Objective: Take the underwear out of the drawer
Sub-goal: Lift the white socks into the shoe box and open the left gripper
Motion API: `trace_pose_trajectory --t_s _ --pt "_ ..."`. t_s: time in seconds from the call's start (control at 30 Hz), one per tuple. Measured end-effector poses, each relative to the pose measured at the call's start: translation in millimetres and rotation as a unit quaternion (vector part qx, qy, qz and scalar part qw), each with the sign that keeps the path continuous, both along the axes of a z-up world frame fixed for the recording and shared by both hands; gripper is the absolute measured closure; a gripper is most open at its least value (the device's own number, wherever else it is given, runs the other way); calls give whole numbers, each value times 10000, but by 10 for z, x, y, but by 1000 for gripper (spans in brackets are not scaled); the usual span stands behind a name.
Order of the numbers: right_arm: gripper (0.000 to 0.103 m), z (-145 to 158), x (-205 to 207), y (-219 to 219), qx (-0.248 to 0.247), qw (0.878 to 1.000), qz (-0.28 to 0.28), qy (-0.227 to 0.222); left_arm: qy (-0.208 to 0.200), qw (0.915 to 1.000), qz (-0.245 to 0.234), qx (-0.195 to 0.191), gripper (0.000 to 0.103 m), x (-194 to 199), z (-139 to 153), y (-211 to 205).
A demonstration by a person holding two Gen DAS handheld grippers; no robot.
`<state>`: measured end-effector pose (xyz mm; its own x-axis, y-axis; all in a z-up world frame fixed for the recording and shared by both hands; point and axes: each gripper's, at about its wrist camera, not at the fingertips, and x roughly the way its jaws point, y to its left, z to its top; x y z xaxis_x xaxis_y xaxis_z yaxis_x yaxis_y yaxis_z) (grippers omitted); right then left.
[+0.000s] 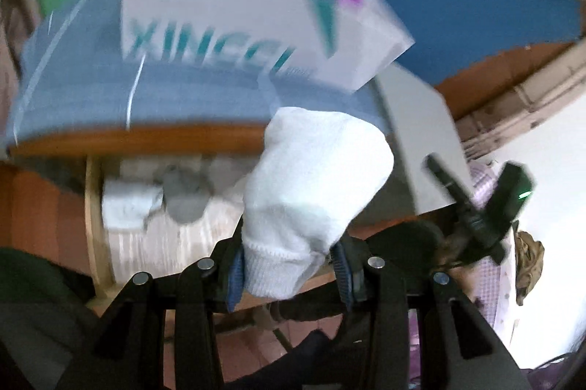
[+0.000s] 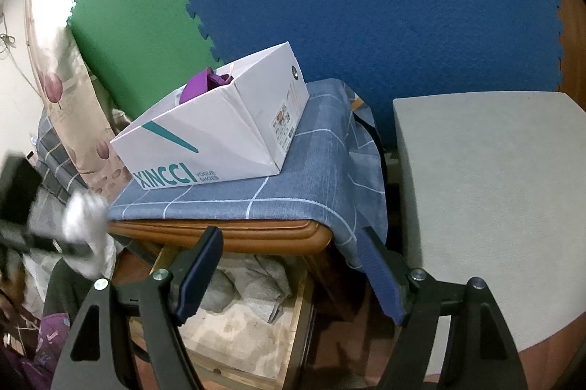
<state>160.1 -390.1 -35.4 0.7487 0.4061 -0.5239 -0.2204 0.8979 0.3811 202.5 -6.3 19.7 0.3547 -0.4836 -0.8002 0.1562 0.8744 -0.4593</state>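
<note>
My left gripper [image 1: 289, 267] is shut on a white knit garment [image 1: 311, 177] with a ribbed hem, and its blue pads press the hem from both sides. The garment hangs in the air above the open wooden drawer [image 1: 96, 225], blurred by motion. A white piece [image 1: 128, 203] and a grey piece [image 1: 185, 196] lie in that drawer. In the right wrist view the same white garment [image 2: 86, 218] shows as a blur at the left. My right gripper [image 2: 289, 276] stands open over the drawer [image 2: 302, 313], with nothing between its fingers. Grey garments [image 2: 256, 283] lie below it.
A white XINCCI shoe box [image 2: 219, 133] sits on a blue checked cloth [image 2: 293, 177] covering the brown cabinet top. A grey flat surface [image 2: 494, 188] stands to the right. Blue and green foam mats [image 2: 366, 5] line the wall. Bedding and clothes pile up at the left.
</note>
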Motion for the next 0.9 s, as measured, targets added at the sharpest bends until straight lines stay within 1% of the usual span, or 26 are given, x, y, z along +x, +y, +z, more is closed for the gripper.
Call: trace_pose_trajectory --t_s 0.03,0.13,0.2,0.27,0.33,0.43,0.5,0.6,0.63,0.73,0.9 --pt "25 -2 -1 -4 6 10000 1 -4 -101 9999 -27 6 66 57 85 -1" --pt "25 -2 -2 -1 7 10000 9 -19 -526 9986 1 100 66 263 558 4" --pt "25 -3 -3 -4 18 10000 7 -28 -736 9970 54 215 65 430 781 12" --pt "25 -3 -7 -7 28 10000 7 -34 -978 9940 132 479 65 642 927 19" --pt "25 -3 -9 -9 31 10000 9 -38 -1111 9908 226 744 65 904 1023 32" --pt "25 -5 -10 -14 38 10000 15 -44 -1119 9874 372 1053 65 1295 1037 57" --pt "25 -5 -10 -14 40 10000 18 -48 -1093 9841 349 1359 65 1526 1012 42" --pt "25 -9 -16 -23 48 10000 26 -51 -1012 9750 375 1944 65 1856 853 28" --pt "25 -10 -15 -24 48 10000 28 -48 -951 9735 367 2049 65 1934 777 51" --pt "25 -15 -12 -28 58 10000 35 -47 -758 9714 420 2213 65 2094 595 116" --pt "25 -17 -10 -25 62 10000 48 -40 -563 9694 542 2326 65 2249 413 227"
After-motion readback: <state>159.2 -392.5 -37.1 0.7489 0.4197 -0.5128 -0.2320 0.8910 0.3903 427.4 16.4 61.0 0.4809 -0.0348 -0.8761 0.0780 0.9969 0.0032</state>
